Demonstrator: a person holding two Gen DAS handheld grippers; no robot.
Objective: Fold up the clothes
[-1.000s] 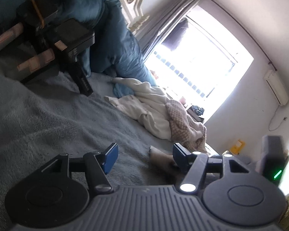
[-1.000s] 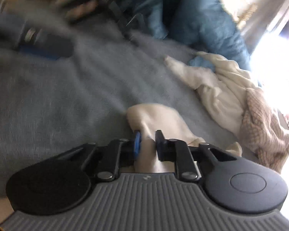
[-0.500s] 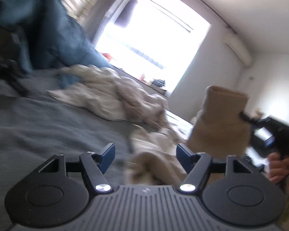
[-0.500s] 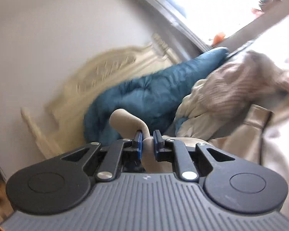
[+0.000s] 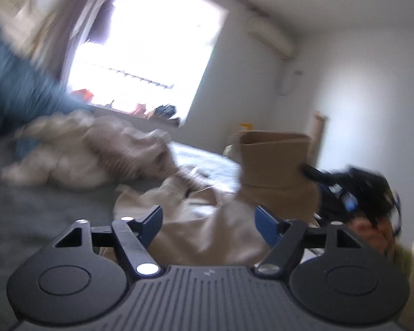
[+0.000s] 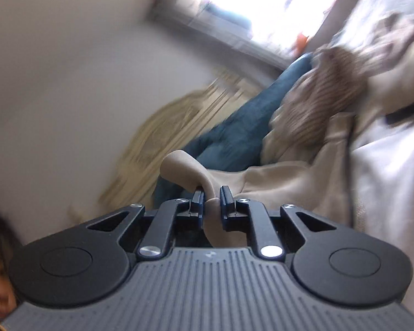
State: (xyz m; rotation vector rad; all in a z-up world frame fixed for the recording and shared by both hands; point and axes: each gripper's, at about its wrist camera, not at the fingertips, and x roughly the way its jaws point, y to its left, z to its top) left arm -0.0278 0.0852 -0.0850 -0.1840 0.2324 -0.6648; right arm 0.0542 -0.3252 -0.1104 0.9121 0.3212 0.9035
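A beige garment lies on the grey bed and rises to the right, where its ribbed cuff is lifted off the bed. My right gripper is shut on a fold of that beige garment; in the left wrist view the right gripper shows as a dark shape held by a hand. My left gripper hovers over the garment with its jaws opening wide; cloth lies between the blue pads but they do not press on it.
A heap of cream and knitted brown clothes lies farther back on the grey bed. A blue duvet bulks at the left, below a bright window. A carved cream headboard stands behind the duvet.
The right gripper swung the beige garment up off the bed and rolled over sideways. The left gripper turned toward the window and its jaws spread wider over the cloth.
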